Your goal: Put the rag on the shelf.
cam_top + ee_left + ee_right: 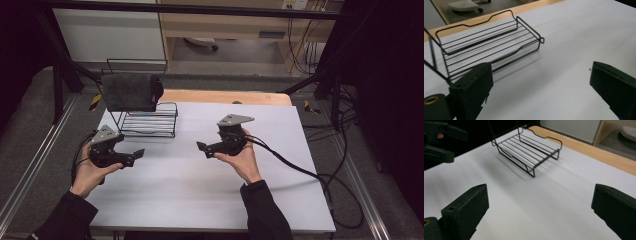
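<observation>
A black wire rack (150,122) stands at the back left of the white table (200,190). A dark grey cloth (131,92) hangs over the rack's upper bar. My left gripper (135,157) is held just in front of the rack, jaws pointing right, open with nothing between them. In the left gripper view the rack's low shelf (491,42) lies ahead of my open left gripper (540,72). My right gripper (202,149) hovers near the table's middle, pointing left, also open. The right gripper view shows the rack (529,150) beyond my open right gripper (539,195), and the left gripper (439,142) at the top left.
A wooden board edge (225,96) runs along the table's far side. Cables (300,167) trail from the right gripper over the table's right edge. Dark frame bars (320,75) stand at the back corners.
</observation>
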`<state>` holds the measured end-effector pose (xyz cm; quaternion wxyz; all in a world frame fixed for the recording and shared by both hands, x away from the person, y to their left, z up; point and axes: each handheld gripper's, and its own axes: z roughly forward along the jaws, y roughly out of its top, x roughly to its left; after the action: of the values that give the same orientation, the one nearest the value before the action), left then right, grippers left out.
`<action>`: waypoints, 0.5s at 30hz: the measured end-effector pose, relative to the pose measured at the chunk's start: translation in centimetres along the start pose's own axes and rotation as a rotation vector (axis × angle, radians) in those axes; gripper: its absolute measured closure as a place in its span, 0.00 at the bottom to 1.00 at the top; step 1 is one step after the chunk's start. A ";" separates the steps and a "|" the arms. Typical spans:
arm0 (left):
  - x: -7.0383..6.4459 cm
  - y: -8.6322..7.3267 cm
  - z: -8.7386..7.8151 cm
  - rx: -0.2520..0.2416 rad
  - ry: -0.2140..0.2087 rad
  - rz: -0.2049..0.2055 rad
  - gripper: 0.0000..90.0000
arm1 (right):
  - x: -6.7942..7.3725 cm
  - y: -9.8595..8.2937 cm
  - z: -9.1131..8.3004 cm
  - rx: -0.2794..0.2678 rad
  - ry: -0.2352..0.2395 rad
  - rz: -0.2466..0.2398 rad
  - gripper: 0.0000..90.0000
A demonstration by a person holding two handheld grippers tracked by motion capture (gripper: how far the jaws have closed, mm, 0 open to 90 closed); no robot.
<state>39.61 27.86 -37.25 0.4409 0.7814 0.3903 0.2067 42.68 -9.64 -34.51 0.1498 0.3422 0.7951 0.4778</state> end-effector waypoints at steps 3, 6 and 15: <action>-0.7 -0.6 0.2 0.012 -0.014 0.009 0.04 | -0.9 -1.3 -1.6 0.009 -0.013 0.008 0.01; -1.3 -1.1 0.3 0.012 -0.028 0.002 0.04 | -1.9 -2.8 -3.0 -0.002 0.004 0.028 0.01; -2.8 -2.7 0.8 0.019 -0.050 0.005 0.04 | -4.4 -8.0 -5.4 0.025 0.003 0.074 0.01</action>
<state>37.28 26.08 -39.85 0.4426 0.7913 0.3793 0.1845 39.57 -18.65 -39.10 0.1267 0.3725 0.7881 0.4735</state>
